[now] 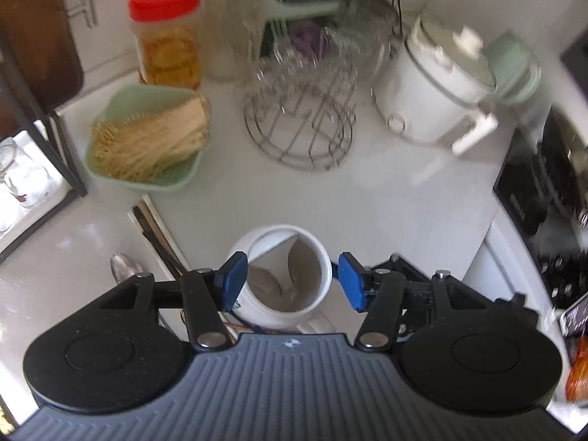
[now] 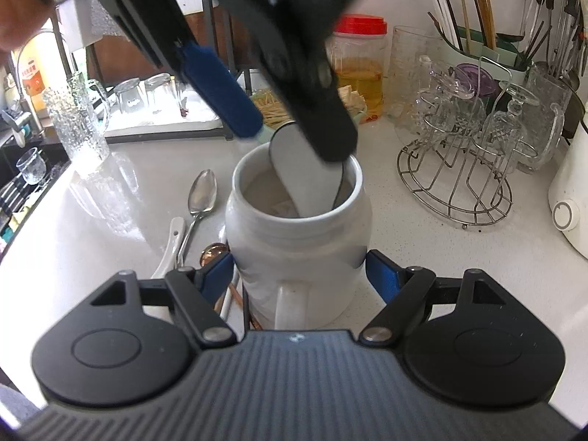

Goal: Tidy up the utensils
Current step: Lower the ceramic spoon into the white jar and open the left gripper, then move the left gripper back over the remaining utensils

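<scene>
- Your right gripper (image 2: 299, 270) is clamped on the belly of the white jar (image 2: 297, 235), one blue pad on each flank, holding it steady on the white counter (image 2: 422, 257).
- Your left gripper (image 1: 288, 275) hangs above the jar mouth with its jaws apart and nothing pinched between them; in its own view the jar opening sits right between the pads.
- One utensil, a flat white spatula-like piece (image 2: 308, 172), already stands inside the jar, leaning on the far rim just under your left gripper.
- Still loose on the counter, just left of your right gripper: a silver spoon (image 2: 202, 194), a white ceramic spoon (image 2: 172, 242), a copper-coloured spoon (image 2: 213, 251) and some chopsticks (image 1: 154, 231) further off. So I judge the task begun, with most pieces left.
- Room to move: the counter between the jar and the wire glass rack (image 2: 455, 180) is bare, so the right side is free.
- Watch the left: the glass mug (image 2: 77, 117) stands near the counter edge, beyond the spoons.
- The jar mouth is narrow, so entries likely need a steep angle.
</scene>
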Motion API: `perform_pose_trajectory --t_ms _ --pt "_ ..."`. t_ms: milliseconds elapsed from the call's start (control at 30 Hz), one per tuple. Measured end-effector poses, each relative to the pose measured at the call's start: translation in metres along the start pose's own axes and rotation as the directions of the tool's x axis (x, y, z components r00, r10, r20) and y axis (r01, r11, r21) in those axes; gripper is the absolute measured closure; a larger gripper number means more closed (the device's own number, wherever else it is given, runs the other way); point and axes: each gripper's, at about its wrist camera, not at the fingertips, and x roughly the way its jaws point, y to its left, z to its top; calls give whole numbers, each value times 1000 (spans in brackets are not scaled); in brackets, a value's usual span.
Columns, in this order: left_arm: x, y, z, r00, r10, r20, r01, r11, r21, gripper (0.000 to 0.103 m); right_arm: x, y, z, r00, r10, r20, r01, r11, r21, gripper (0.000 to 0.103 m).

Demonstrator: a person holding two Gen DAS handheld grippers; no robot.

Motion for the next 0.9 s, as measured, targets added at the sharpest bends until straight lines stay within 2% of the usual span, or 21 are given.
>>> perform_pose_trajectory --t_ms 200,400,533,900 --pt "-42 13 -21 987 22 160 -9 997 -79 42 0 -1 2 1000 0 -15 0 1000 -2 22" --pt "-72 32 -50 967 42 253 5 984 -180 42 2 0 4 1000 -4 -30 4 1000 5 22" --pt "-79 42 -66 954 103 281 -37 972 -234 42 2 0 5 999 -6 -37 6 1000 8 22" --pt "-77 62 -105 936 183 302 -65 930 -363 42 1 -1 4 1000 6 -30 -6 1000 6 22"
